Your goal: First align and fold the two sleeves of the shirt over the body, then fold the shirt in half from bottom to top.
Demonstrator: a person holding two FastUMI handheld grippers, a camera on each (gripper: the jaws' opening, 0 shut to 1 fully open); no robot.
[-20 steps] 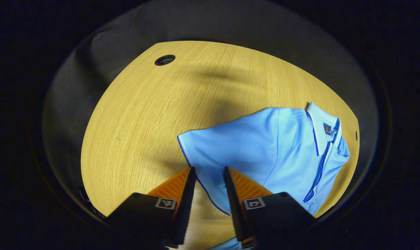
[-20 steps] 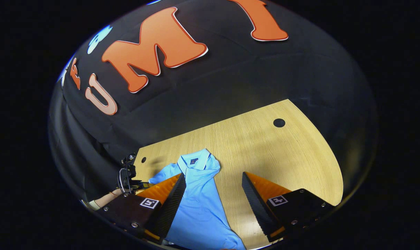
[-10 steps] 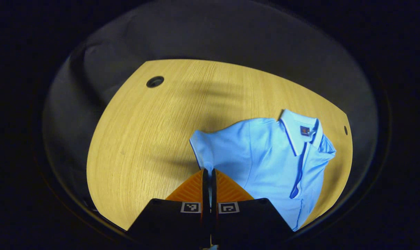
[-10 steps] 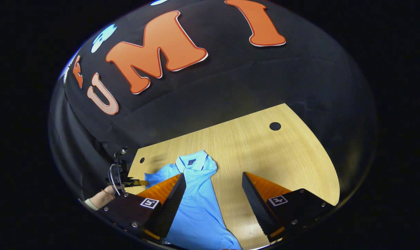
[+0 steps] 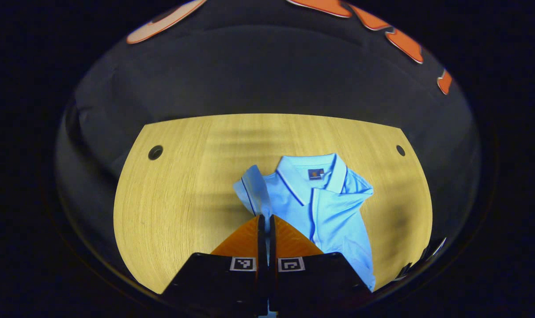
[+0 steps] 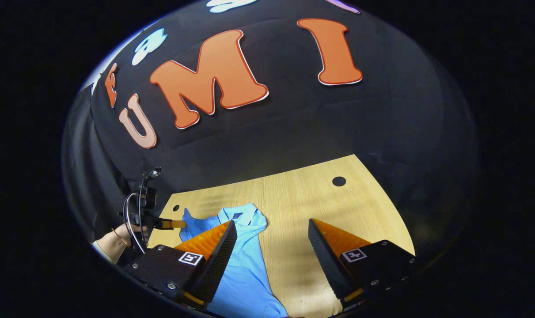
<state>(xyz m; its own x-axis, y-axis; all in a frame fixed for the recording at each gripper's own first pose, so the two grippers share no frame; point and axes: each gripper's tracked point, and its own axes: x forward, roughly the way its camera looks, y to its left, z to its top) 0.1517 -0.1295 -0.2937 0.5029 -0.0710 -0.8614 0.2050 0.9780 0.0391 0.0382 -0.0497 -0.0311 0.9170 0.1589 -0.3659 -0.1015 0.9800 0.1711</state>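
A light blue polo shirt (image 5: 324,207) lies on the wooden table (image 5: 174,198), collar (image 5: 313,170) toward the far wall. In the left gripper view my left gripper (image 5: 265,218) is shut on the shirt's left sleeve (image 5: 252,190), which stands lifted off the table beside the collar. The other sleeve (image 5: 347,190) lies folded over the body. In the right gripper view my right gripper (image 6: 271,225) hangs open above the shirt (image 6: 245,269) and bare table, with nothing between its fingers. There the left gripper (image 6: 179,224) shows at the left, held by a hand (image 6: 112,240), with the raised sleeve (image 6: 190,221) at its tip.
The table has round holes near its far corners (image 5: 155,152) (image 5: 400,150) (image 6: 338,181). The booth's black cloth wall (image 6: 294,128) rises right behind the table's far edge. Bare wood (image 6: 360,207) lies to the right of the shirt.
My left gripper closed on the left sleeve, lifted it and swung round to face the collar. The right gripper stayed open and drew back a little from the shirt.
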